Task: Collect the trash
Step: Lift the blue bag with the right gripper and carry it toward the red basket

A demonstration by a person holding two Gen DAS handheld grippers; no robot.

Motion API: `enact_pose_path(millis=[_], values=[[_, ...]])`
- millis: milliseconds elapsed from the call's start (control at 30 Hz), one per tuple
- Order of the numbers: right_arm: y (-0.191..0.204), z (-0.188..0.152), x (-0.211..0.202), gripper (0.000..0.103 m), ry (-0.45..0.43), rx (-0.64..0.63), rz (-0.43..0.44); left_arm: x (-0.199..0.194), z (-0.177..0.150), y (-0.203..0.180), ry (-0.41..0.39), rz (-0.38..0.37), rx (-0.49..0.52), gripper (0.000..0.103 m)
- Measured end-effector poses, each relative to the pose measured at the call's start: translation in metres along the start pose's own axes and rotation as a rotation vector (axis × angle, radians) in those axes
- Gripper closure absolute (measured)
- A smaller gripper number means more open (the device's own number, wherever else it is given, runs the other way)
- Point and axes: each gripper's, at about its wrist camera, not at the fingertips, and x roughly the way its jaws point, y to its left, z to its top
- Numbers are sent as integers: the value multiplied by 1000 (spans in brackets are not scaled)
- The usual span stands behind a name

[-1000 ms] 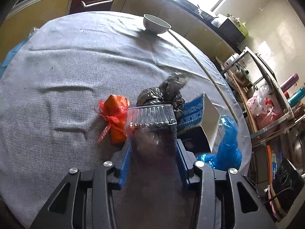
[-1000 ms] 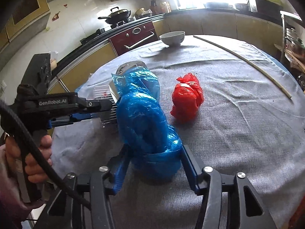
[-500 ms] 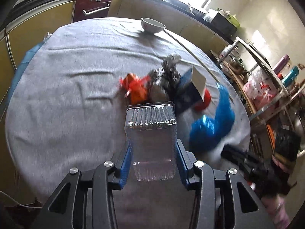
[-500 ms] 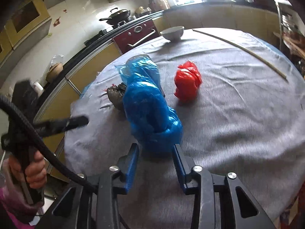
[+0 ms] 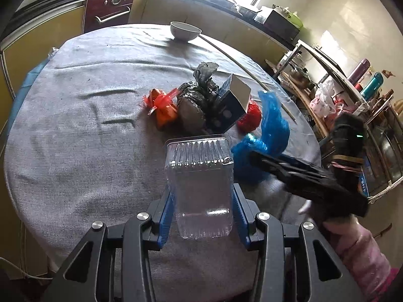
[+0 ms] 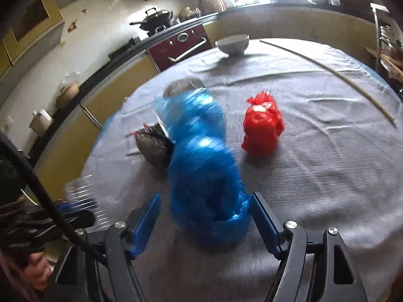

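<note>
From my left wrist camera, my left hand-held gripper (image 5: 200,202) is clamping a clear ribbed plastic container (image 5: 200,188) between its blue fingers (image 5: 165,215), holding it above the near part of the round table draped in grey cloth (image 5: 75,156). Beyond it, the trash is clustering mid-table: an orange bag tied with red ribbon (image 5: 163,110), a crumpled black plastic bag (image 5: 196,100) touching it, a dark blue cardboard box with a white flap (image 5: 230,105) leaning against the black bag, a red plastic bag (image 5: 250,117) just behind the box, and a blue plastic bag (image 5: 270,128) to the right. My right hand-held gripper (image 5: 257,157) is reaching in from the right, its tip at the blue bag. A white ceramic bowl (image 5: 185,30) is sitting at the far edge, a thin wooden stick (image 5: 252,75) lying nearby.

From my right wrist camera, my right hand-held gripper (image 6: 204,215) is standing wide open around the base of the blue plastic bag (image 6: 201,166), its blue fingers (image 6: 148,220) lying either side; I cannot tell whether they are touching it. The red plastic bag (image 6: 263,125) is lying just beside the blue one, the black bag (image 6: 153,143) on its other side. The clear container (image 6: 85,201) is showing blurred at lower left.
</note>
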Motion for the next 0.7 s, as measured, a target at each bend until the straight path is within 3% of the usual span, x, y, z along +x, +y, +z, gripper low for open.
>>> enact_pose_path(millis=[67,200,700], values=[[-4,-4,7,33,10,25,-10,1,-2,0,6,2,-1,57],[-12,-11,-8,35,-50,55,3,1,-3,-2,12,12,3,57],[-27,-49,-112,35,-210,45,-28,-9,-5,-50,-11,7,93,57]])
